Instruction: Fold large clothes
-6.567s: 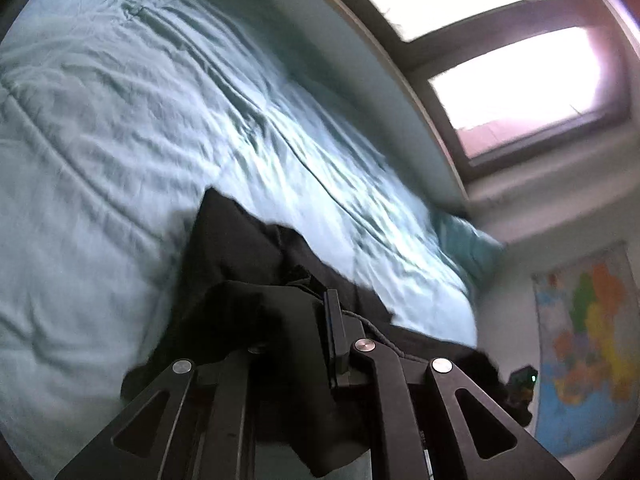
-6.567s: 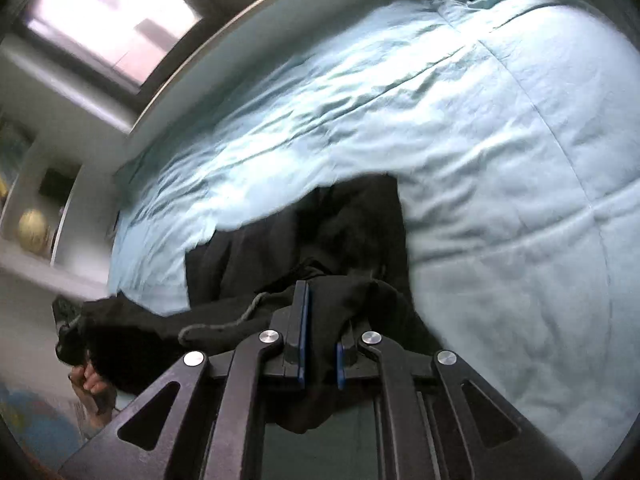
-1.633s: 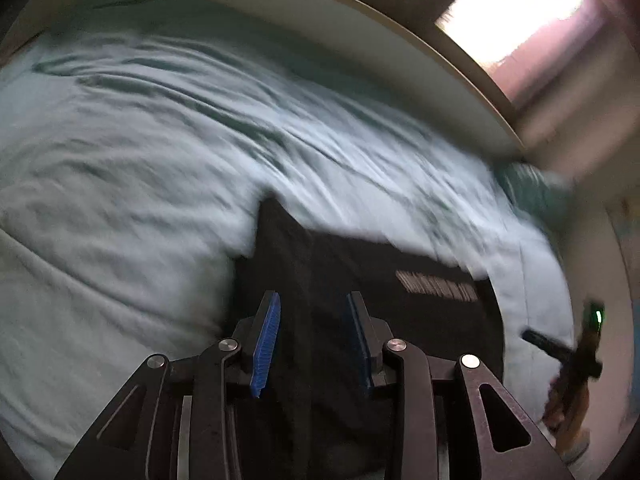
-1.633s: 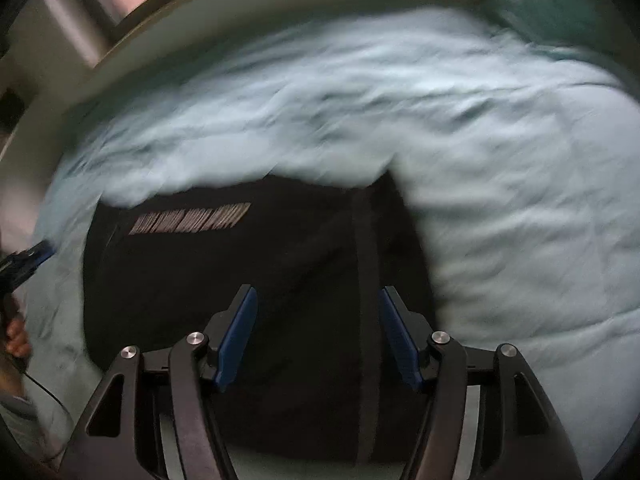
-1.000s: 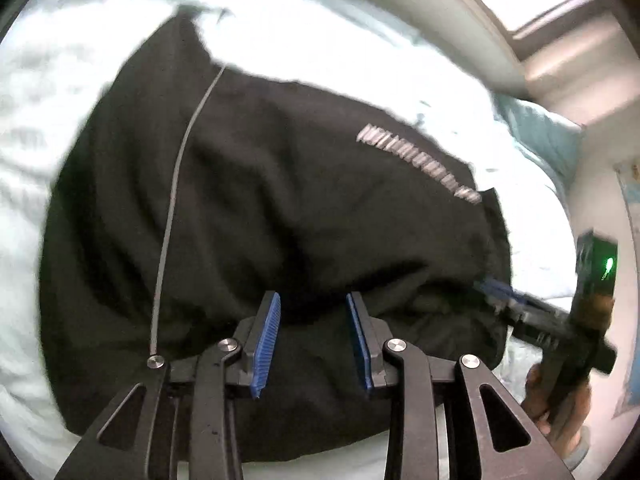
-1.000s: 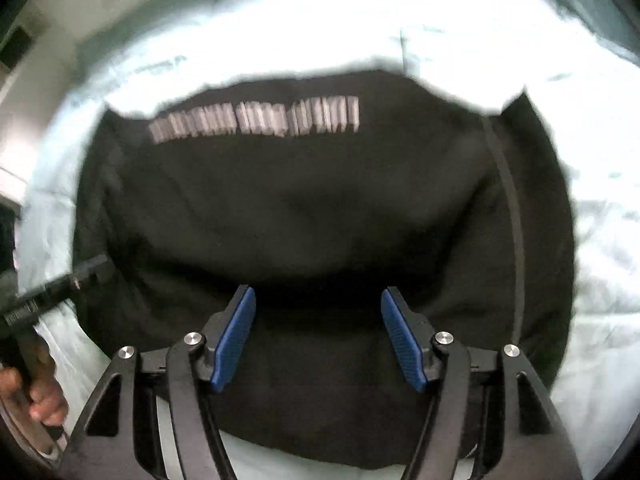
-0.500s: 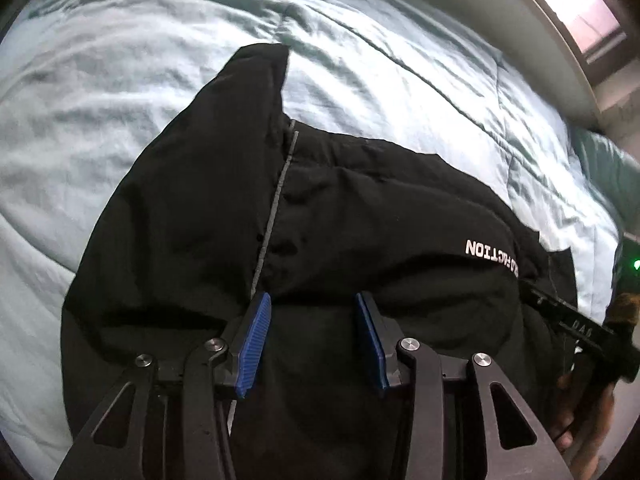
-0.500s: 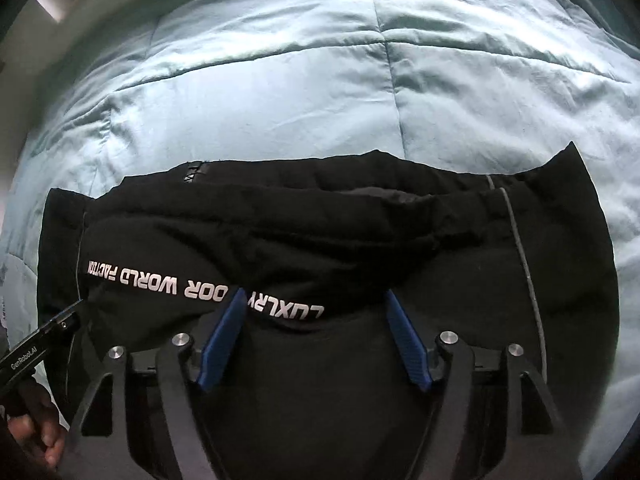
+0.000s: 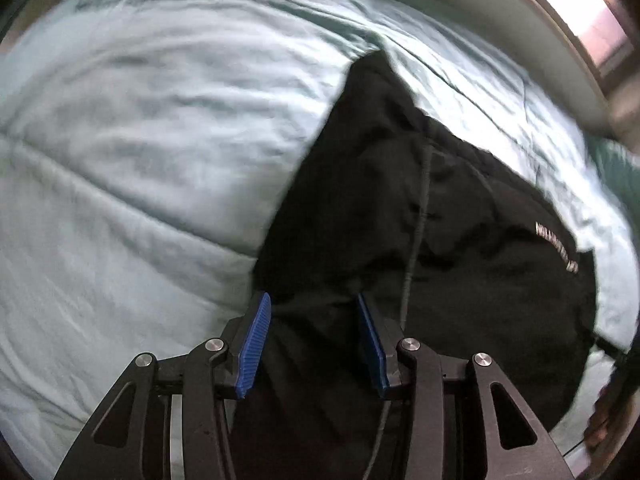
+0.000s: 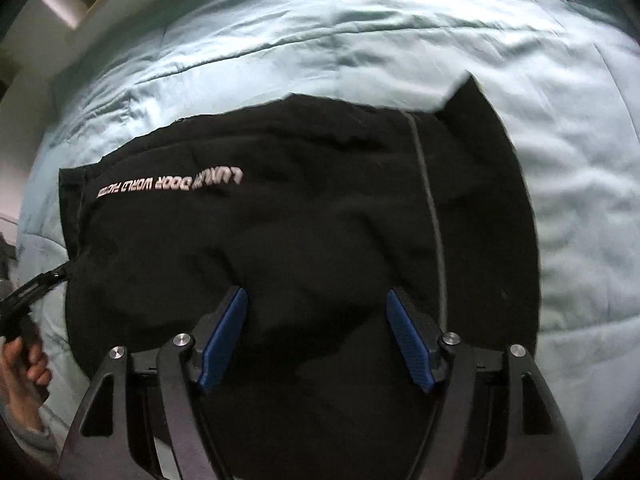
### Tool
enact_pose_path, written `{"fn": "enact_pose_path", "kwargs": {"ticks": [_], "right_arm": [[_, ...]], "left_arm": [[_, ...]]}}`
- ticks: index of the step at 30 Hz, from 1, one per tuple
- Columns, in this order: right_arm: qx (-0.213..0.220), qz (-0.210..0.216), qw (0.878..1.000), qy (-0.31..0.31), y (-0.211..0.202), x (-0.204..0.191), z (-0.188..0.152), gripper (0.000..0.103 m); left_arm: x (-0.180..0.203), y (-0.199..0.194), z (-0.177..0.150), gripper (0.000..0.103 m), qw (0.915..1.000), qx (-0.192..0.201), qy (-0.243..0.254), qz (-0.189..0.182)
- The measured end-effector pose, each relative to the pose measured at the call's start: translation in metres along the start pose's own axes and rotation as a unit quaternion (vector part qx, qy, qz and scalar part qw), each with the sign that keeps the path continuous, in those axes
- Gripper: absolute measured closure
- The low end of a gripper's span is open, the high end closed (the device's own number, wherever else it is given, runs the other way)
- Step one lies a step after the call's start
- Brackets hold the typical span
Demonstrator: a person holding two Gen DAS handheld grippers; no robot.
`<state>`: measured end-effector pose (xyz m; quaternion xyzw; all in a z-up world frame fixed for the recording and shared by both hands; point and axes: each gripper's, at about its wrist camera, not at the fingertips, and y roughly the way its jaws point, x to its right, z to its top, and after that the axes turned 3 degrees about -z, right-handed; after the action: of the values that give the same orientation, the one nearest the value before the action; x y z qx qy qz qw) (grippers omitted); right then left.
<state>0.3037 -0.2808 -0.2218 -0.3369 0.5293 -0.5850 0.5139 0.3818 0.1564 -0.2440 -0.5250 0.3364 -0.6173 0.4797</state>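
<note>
Right now my left hand-held gripper [image 9: 310, 340] and right hand-held gripper [image 10: 316, 340] hover wide open, holding nothing. Both sit over the near edge of the black hoodie [image 10: 320, 220], spread flat on the bed [image 10: 360, 20] for folding, I judge.

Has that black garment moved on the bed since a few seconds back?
Yes. The black garment, bunched and lifted before, now lies spread flat on the blue bedcover.

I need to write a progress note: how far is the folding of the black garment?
Done: black garment with white lettering lies folded over on light blue quilted bedspread. In hand: nothing; left tool and right tool are open above it. Left: probably further folds.
</note>
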Motion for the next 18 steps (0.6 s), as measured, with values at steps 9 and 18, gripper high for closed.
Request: {"fn": "enact_pose_path", "kwargs": {"ticks": [9,18], "right_arm": [[0.038,-0.021,0.999,0.022,-0.053,0.043,-0.023,0.029],[0.024,-0.027,0.997,0.068,-0.047,0.079,-0.031,0.028]], "left_arm": [[-0.009,-0.047,-0.002,0.057,0.998,0.023,0.015,-0.056],[-0.027,-0.036,0.003,0.034,0.9968,-0.002,-0.028,-0.074]]}}
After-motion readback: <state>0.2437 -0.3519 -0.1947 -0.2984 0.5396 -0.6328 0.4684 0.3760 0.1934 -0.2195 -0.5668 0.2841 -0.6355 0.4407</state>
